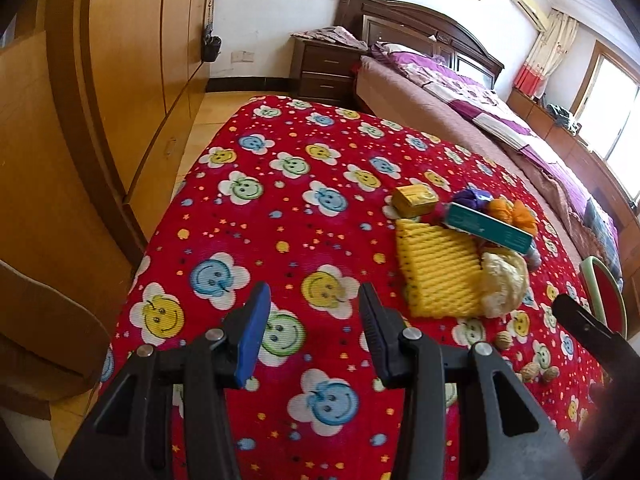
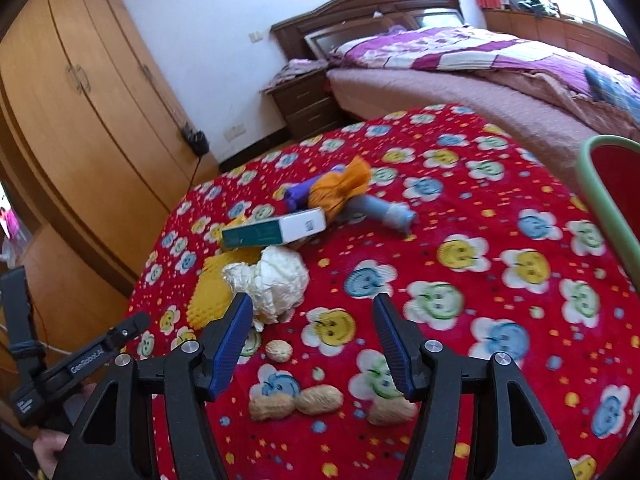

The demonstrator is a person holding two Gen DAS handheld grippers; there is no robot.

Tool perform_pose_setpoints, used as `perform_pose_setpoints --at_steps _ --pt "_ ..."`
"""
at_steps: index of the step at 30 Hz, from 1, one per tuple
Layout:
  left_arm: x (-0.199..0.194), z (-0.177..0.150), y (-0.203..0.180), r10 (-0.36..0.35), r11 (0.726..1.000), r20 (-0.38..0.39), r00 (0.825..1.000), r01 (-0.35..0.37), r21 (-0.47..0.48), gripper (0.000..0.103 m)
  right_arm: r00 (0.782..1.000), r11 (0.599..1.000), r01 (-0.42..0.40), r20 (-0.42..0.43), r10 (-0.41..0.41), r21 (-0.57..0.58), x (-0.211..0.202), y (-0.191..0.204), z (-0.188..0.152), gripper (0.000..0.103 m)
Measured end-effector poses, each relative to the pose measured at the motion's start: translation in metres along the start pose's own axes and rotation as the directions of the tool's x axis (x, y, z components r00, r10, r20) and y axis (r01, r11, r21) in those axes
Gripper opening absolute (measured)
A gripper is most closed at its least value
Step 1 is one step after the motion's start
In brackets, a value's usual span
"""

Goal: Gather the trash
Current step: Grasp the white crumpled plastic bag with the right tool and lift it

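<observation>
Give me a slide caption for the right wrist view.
Open right gripper above peanut shells on the red smiley-flower tablecloth, crumpled white paper wad and teal-and-white carton beyond.

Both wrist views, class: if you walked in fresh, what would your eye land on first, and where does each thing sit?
First, the red smiley-flower cloth covering the table, with the purple-quilted bed behind it. Next, the litter heaped mid-cloth: a teal and white box lying on a yellow foam net, a crumpled white wrapper in front. Nearest, peanut shells lie below the open right gripper.
</observation>
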State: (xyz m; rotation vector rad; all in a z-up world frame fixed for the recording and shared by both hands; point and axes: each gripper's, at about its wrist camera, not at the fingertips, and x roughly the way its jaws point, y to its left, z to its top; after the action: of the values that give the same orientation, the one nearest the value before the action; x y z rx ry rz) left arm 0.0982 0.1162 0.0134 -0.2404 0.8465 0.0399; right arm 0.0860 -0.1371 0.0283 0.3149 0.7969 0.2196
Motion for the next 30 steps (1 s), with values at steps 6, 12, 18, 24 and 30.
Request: perform_pose_setpoints --at_steps 6,12,18,24,30 --pt "0.007 0.002 0.007 -0.007 1.000 -0.010 1.000 0.007 -0.017 0.045 0.999 0.999 -0.026 -0.038 0.025 -0.023 0.024 0.015 0.005 0.078" --pt "0.012 0.002 0.008 -0.013 1.000 -0.022 1.000 0.012 -0.026 0.045 0.997 0.997 -0.007 -0.080 0.001 -0.073 0.046 0.027 0.006 0.078" --pt "0.014 0.003 0.006 -0.022 1.000 -0.022 1.000 0.022 -0.021 0.046 0.995 0.997 -0.028 -0.097 0.022 -0.067 0.051 0.021 0.002 0.045" --pt "0.014 0.003 -0.001 -0.053 0.998 -0.029 0.998 0.052 -0.019 0.052 0.997 0.997 -0.035 -0.069 0.031 -0.061 0.038 0.014 -0.002 0.032" --pt "0.010 0.004 -0.015 -0.112 0.994 -0.023 0.993 0.111 -0.016 0.056 0.999 0.999 -0.033 -0.017 0.032 -0.008 0.009 -0.006 -0.002 0.032"
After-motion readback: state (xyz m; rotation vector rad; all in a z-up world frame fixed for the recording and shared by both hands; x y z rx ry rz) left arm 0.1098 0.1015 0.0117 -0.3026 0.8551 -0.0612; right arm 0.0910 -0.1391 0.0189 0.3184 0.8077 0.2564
